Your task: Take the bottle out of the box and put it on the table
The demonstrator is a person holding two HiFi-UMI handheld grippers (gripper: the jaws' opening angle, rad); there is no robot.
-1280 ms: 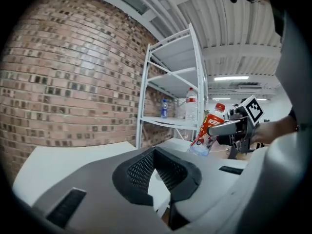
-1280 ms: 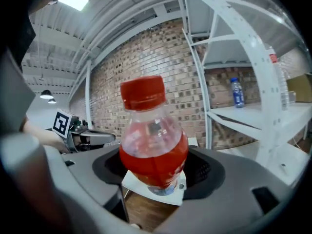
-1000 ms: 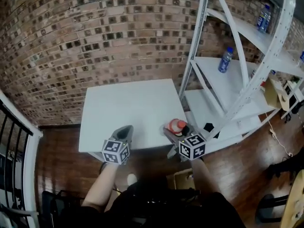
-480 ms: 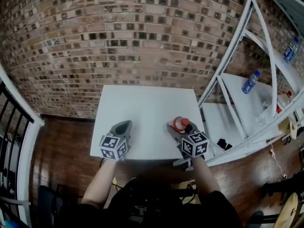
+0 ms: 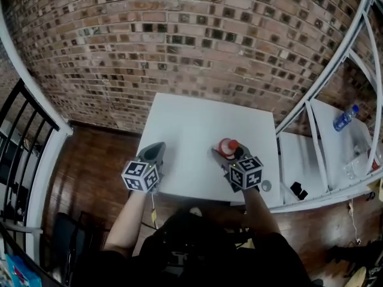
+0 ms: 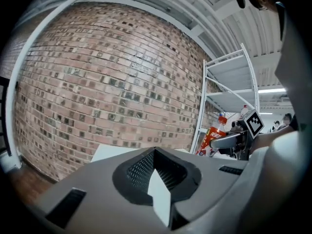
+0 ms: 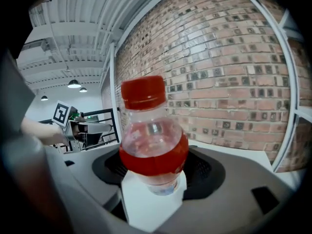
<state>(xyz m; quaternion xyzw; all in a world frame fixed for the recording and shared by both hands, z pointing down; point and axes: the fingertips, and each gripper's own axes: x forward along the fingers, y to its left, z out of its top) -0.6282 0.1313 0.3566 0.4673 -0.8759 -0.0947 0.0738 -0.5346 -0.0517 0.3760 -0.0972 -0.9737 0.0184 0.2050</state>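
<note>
The right tongs [image 5: 229,155] are clamped on the bottle [image 5: 227,146], a clear one with a red cap, held upright over the white worktop [image 5: 197,121] toward its 5 o'clock edge in the head view; whether its base touches the surface cannot be told. Its red label carries pale lettering too blurred to read. The left tongs [image 5: 154,152] sit at the worktop's 7 o'clock edge, closed together with nothing in them, well apart from the bottle
</note>
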